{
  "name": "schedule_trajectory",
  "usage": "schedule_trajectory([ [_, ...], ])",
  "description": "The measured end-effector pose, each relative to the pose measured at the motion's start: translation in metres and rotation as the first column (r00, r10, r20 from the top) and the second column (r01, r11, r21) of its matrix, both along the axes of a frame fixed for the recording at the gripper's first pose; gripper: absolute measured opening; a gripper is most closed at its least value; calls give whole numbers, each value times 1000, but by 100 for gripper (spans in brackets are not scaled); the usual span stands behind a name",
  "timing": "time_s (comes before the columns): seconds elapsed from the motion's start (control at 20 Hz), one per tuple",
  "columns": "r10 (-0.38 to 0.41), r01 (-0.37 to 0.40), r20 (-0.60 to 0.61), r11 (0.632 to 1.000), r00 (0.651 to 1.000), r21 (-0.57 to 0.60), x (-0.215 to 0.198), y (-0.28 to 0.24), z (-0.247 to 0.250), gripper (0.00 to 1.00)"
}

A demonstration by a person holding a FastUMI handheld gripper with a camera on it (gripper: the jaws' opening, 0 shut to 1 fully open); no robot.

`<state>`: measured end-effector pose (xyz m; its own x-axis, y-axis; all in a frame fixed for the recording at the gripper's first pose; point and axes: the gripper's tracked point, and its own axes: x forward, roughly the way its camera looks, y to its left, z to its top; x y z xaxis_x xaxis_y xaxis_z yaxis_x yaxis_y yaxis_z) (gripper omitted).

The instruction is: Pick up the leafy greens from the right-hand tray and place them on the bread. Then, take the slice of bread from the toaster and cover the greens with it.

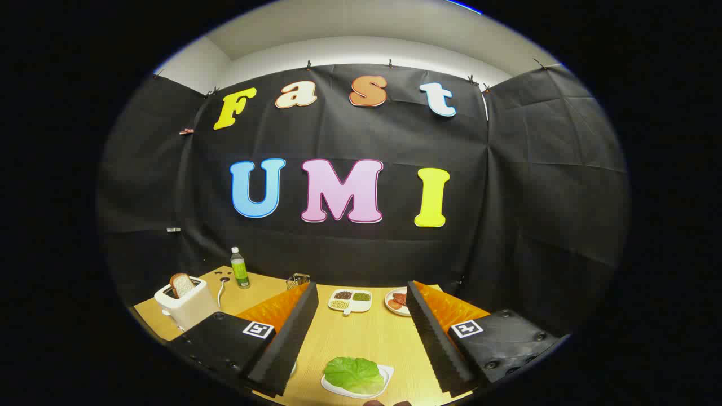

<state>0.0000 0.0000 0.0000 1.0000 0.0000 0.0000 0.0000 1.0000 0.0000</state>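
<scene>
Jaws wide apart around lettuce [353, 374], toaster [184, 304] leftward.

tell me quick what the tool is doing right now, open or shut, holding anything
Tool: open, fingers spread wide, holding nothing. The leafy greens lie on their white tray on the table between the fingers, untouched.
</scene>
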Motion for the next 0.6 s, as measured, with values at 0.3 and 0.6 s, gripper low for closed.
schedule_trajectory([
  [0.3,-11,11,-21,1000,1000,-8,1,10,-8,98],
  [0.6,-20,20,-41,1000,999,-1,7,13,-15,98],
])
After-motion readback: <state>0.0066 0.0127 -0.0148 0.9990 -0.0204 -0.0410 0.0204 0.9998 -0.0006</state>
